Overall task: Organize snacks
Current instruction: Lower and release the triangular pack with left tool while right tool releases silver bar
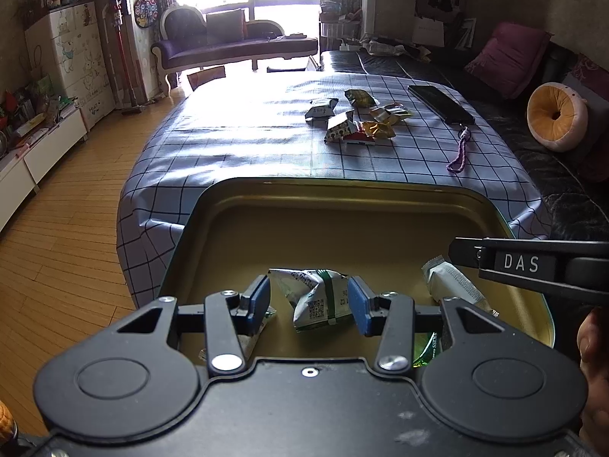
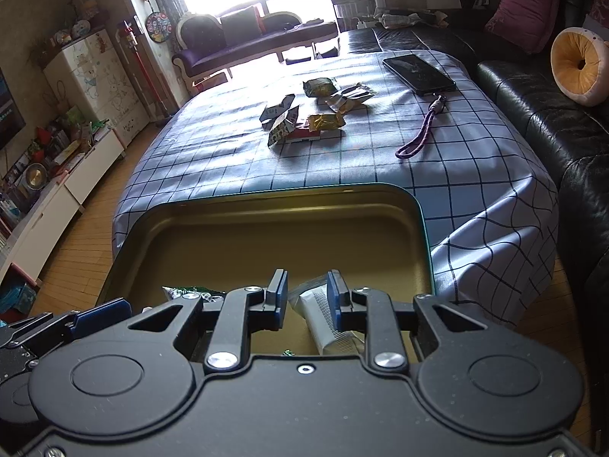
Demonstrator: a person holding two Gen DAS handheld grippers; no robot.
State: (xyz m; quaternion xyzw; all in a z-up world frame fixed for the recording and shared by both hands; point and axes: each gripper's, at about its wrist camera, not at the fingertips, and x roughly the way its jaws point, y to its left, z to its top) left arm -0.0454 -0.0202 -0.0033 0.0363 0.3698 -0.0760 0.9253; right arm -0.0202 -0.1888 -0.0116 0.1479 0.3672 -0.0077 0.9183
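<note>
A gold tin tray sits at the near edge of the checked table; it also shows in the right wrist view. My left gripper is open over the tray, its pads either side of a crumpled white and green snack packet without touching it. My right gripper is open above a white wrapped bar, which also shows in the left wrist view. The right gripper's finger enters that view from the right. Several loose snack packets lie in a pile farther up the table.
A black phone with a purple wrist strap lies on the table's right side. A black leather sofa with cushions runs along the right. Wooden floor and white cabinets are on the left.
</note>
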